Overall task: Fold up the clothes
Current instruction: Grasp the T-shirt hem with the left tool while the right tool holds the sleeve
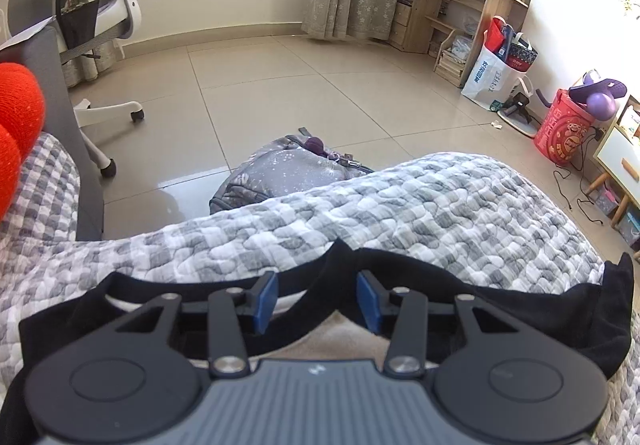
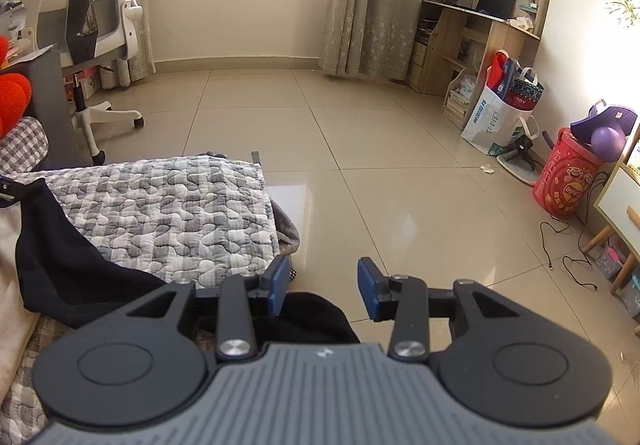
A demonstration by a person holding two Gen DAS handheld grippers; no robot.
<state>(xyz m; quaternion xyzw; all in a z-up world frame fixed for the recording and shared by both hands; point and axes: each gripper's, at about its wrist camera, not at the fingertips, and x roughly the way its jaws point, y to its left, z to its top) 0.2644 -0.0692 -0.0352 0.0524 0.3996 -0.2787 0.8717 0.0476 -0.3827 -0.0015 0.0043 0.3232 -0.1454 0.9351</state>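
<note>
A black garment (image 1: 592, 317) lies spread on a grey-and-white quilted bed cover (image 1: 400, 205), with a beige cloth (image 1: 344, 341) under it. My left gripper (image 1: 318, 301) hovers low over the garment's raised middle fold, jaws open with the fold between the blue pads (image 1: 266, 299) but not pinched. In the right wrist view the same black garment (image 2: 60, 269) drapes at the left and a dark part (image 2: 312, 317) lies under my right gripper (image 2: 324, 287). That gripper is open at the bed's corner, with floor beyond its pads.
A grey backpack (image 1: 280, 173) lies on the tiled floor past the bed edge. A white office chair (image 2: 88, 25) stands at the left, a red plush (image 1: 16, 125) on the bed. Wooden desk (image 2: 480, 41), shopping bag (image 2: 496, 113), red bin (image 2: 568, 173) and loose cables line the right wall.
</note>
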